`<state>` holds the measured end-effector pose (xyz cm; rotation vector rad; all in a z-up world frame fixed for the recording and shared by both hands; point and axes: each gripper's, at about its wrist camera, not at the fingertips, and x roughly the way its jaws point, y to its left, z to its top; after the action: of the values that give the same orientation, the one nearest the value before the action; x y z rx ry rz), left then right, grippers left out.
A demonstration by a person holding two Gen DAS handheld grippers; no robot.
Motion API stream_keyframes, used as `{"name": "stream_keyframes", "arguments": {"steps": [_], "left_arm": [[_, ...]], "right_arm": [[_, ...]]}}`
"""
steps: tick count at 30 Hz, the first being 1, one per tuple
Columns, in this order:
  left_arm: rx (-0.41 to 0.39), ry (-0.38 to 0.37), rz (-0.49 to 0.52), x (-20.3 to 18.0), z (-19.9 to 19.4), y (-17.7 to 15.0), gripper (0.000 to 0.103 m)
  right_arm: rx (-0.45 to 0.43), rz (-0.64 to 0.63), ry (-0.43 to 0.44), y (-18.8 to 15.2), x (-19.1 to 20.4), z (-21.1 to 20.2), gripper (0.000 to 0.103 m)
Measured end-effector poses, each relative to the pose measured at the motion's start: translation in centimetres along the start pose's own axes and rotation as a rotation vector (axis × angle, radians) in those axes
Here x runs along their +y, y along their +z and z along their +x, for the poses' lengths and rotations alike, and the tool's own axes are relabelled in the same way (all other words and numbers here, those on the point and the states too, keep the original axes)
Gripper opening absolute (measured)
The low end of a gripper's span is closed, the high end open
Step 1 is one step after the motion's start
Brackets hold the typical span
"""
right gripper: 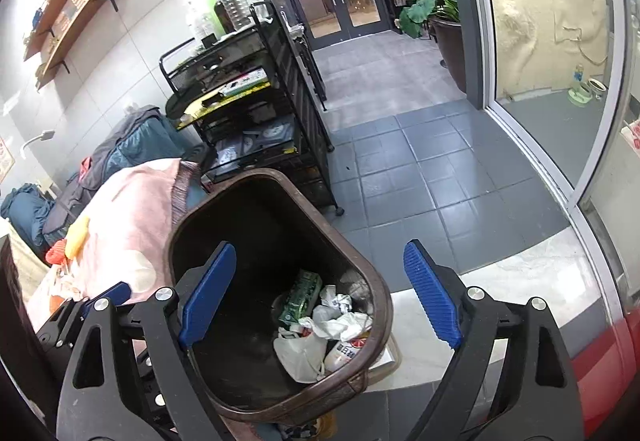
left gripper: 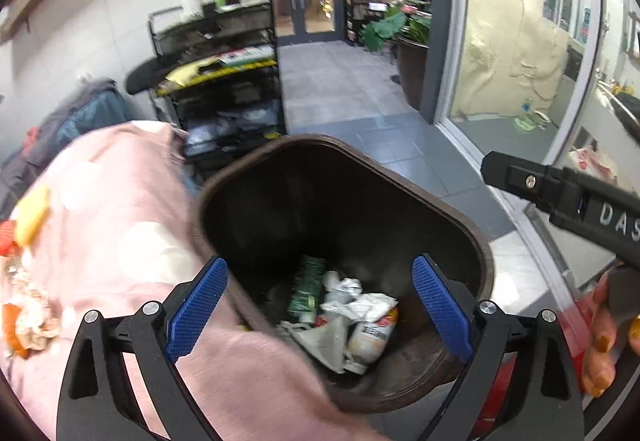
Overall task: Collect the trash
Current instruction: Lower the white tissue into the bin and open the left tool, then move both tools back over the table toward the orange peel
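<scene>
- Spillage is looking like the main risk: the brown bin (left gripper: 400, 185) is sitting tilted against the pink cloth (left gripper: 120, 225), so a nudge from either tool could be tipping it and scattering what is inside.
- Trash (left gripper: 348, 313) is lying at the bottom of the bin, lower centre of the left wrist view: a green carton (right gripper: 302, 299), crumpled white wrappers (right gripper: 340, 317) and a small bottle (right gripper: 342, 355).
- Left gripper (left gripper: 320, 311) is hovering above the bin mouth, fingers (left gripper: 198, 307) spread wide and holding nothing.
- Right gripper (right gripper: 320, 297) is doing likewise, fingers (right gripper: 432, 297) parted and empty, straddling the bin's right rim.
- More scraps (left gripper: 24, 317) are lying at the left edge on the cloth, well apart from both tools.
</scene>
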<state>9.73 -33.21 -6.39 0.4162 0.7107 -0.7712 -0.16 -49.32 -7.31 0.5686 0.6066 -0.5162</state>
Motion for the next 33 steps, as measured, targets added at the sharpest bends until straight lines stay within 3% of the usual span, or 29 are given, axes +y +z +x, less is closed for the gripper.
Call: {"name": "stream_keyframes", "arguments": {"steps": [8,15,27,33], "left_arm": [[-0.108,0.105,-0.060,3.5,-5.0,-1.8,0.094],[-0.156,0.202,-0.150,8.5,-8.8,-4.0,0.094],[-0.131,0.412,-0.364,20.0,-13.8,-11.2,0.095],[-0.104,0.452,-0.466,25.9,-15.4,-15.0,0.094]], "right_arm": [[-0.005,-0.046,0.097,0.0,2.2,-0.3,0.085],[0.045,-0.132,0.220,-1.1,7.2,0.6,0.085],[0.164,-0.303,0.401,-4.4,19.9,2.4,0.085],[0.242,-0.429,0.491,-6.0,26.3,3.3,0.085]]}}
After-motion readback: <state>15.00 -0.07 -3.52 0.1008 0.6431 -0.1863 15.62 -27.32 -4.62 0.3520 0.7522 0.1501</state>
